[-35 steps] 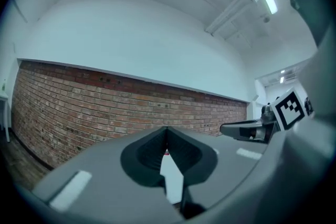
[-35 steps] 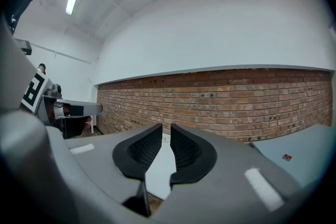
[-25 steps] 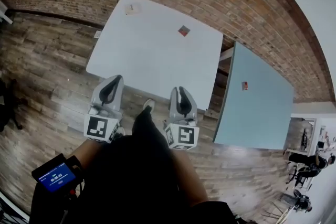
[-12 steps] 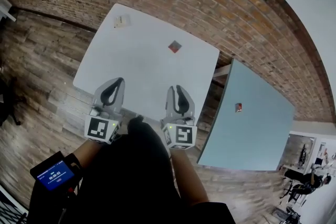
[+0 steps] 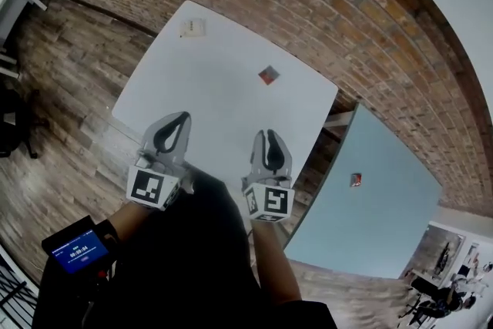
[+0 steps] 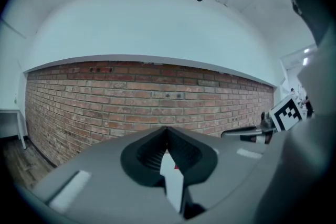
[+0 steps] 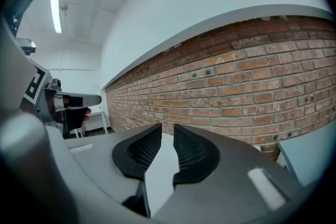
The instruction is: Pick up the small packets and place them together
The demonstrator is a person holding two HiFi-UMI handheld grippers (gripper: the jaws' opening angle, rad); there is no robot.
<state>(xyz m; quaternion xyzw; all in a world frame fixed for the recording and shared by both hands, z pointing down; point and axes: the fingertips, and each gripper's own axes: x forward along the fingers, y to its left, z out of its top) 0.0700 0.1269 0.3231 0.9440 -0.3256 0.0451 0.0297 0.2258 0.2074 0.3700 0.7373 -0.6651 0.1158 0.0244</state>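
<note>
Seen at lower centre of the head view, side by side and pointing up the frame: left gripper (image 6: 167, 129), clenched tip to tip on nothing, and right gripper (image 7: 168, 128), released to a narrow slot with only bare tabletop visible through it. Just beyond both tips, the near edge of a white table (image 5: 208, 100), set like a diamond across the middle of the frame. On it, well apart from each other and from the tools: a small red packet (image 5: 268, 75) right of centre and a pale beige packet (image 5: 192, 28) by the far left corner. Further out, at lower right, a blue-grey table (image 5: 385, 227) with a second red packet (image 5: 355, 179) lying alone. Along the top, a brick wall (image 5: 308, 4); at left, wooden floor (image 5: 69, 88). Judged as the approach, with nothing yet picked up. To do it well: spread the left jaws wide before arriving, to avoid merely shoving a flat packet along with closed tips. Head for the red packet on the white table first, tip the tool steeply downward, straddle one edge, then squeeze gently. Choose one gathering spot, perhaps beside the beige packet, and bring the rest there. Leave the blue-grey table for last. Watch for sliding on the smooth top and for crushing a thin wrapper.
</note>
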